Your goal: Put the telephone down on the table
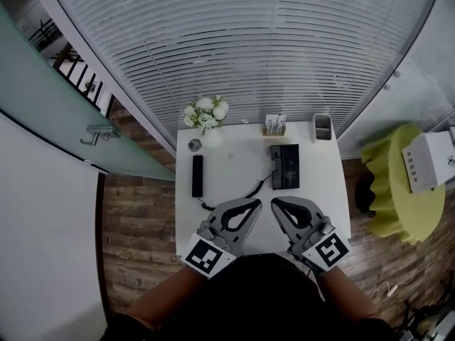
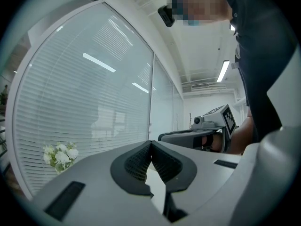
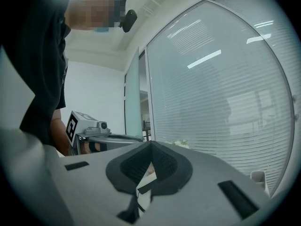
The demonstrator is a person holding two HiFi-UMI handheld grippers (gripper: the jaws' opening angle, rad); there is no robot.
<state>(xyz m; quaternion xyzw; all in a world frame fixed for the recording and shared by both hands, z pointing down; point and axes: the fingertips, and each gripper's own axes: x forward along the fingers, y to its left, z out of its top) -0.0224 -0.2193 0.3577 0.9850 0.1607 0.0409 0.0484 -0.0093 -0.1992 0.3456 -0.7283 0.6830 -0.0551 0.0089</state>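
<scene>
In the head view the black telephone base lies on the white table at right of centre. Its black handset lies flat on the table to the left, joined to the base by a dark cord. My left gripper hangs over the table's near edge, shut, with nothing between its jaws. My right gripper is beside it, also shut and empty. Both tips point at the cord. In the left gripper view the left gripper has its pads pressed together; the right gripper looks the same in its own view.
A vase of white flowers stands at the table's far left, with a small round object beside it. A small holder and a white cup stand at the far edge. A yellow-green stool with a white box is at right.
</scene>
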